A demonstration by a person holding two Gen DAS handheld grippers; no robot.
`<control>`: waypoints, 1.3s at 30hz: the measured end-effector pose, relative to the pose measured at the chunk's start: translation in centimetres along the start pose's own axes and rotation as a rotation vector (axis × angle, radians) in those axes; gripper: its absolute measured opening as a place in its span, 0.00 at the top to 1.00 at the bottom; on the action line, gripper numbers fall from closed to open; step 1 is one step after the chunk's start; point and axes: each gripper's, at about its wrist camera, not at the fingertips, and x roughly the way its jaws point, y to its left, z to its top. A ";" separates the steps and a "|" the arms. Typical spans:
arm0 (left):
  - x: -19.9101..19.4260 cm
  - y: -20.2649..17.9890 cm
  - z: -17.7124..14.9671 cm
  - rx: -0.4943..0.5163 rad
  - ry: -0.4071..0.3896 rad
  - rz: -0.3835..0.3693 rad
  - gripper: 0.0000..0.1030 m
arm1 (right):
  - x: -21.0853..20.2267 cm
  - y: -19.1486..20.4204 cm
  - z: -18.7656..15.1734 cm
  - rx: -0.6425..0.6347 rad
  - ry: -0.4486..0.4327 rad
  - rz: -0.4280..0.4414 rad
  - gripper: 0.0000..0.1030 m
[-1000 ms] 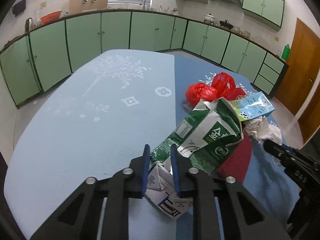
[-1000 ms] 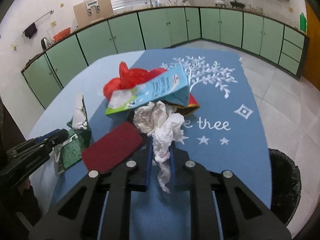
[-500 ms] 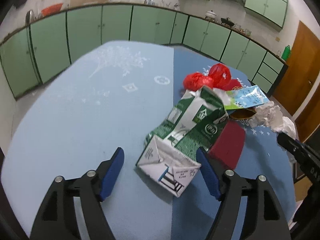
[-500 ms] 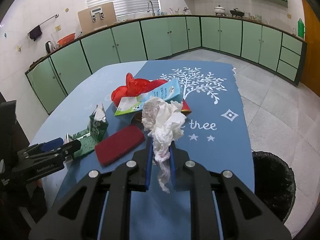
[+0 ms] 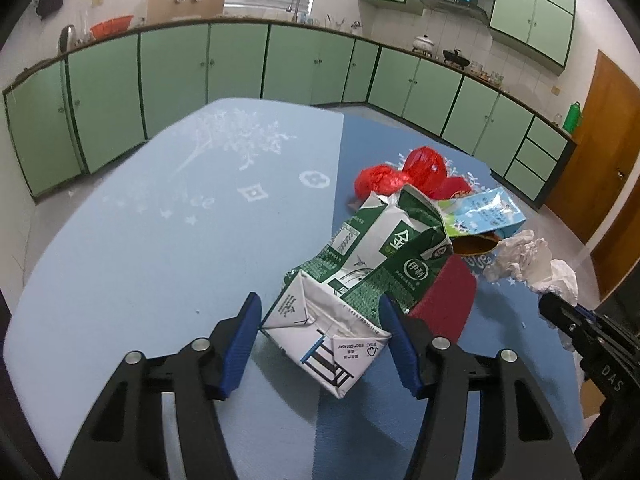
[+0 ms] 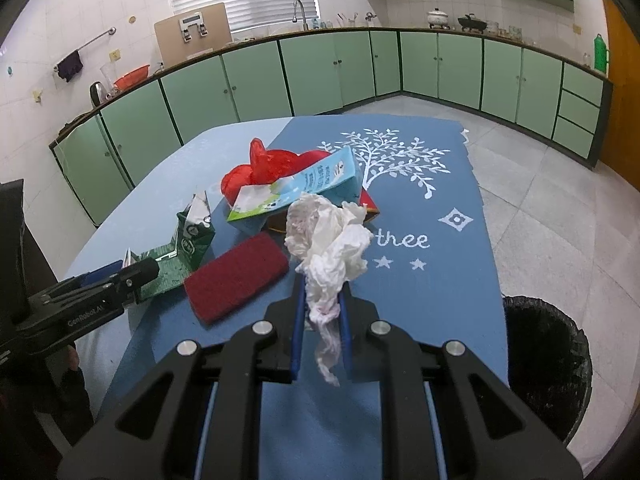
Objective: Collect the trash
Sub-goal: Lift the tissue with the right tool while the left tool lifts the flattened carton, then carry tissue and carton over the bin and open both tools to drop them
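Left tool (image 5: 320, 334) standing apart, blue pads flanking the folded near end of the green carton (image 5: 362, 276), gripping nothing. Carton lying crushed on the counter (image 5: 160, 248), far end resting against the blue carton (image 5: 484, 216). Right tool (image 6: 320, 320) clamping the tissue wad (image 6: 330, 240), wad bulging above the pads, a thin tail hanging below.

Remaining trash sitting in one heap at mid-counter: red bag (image 6: 264, 168) at the far side, blue carton leaning over it, red sponge (image 6: 236, 276) lying nearest, touching the green carton's right side. Bin (image 6: 548, 364) standing on the floor at the right, off the counter edge, lined in black.

Risks noted:
- Tissue gripped only by a narrow waist; likely slipping or tearing free during a fast swing toward the bin, and landing on the floor.
- Green carton wider than its folded end suggests; closing on the slanted fold probably squeezing it out forward rather than securing it.
- Lifting the green carton likely dragging the blue carton and tipping the heap, possibly rolling the red bag off the far side.
- Both tools working close together; collision likely if both moving right at once.
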 end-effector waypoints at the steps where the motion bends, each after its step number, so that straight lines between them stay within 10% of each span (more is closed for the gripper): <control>1: -0.2 -0.1 0.1 0.004 -0.008 0.003 0.42 | -0.2 0.0 0.1 0.000 -0.005 0.001 0.86; 39: -6.3 -6.7 4.5 0.121 -0.218 -0.078 0.42 | -7.0 -2.6 3.3 0.042 -0.170 -0.026 0.86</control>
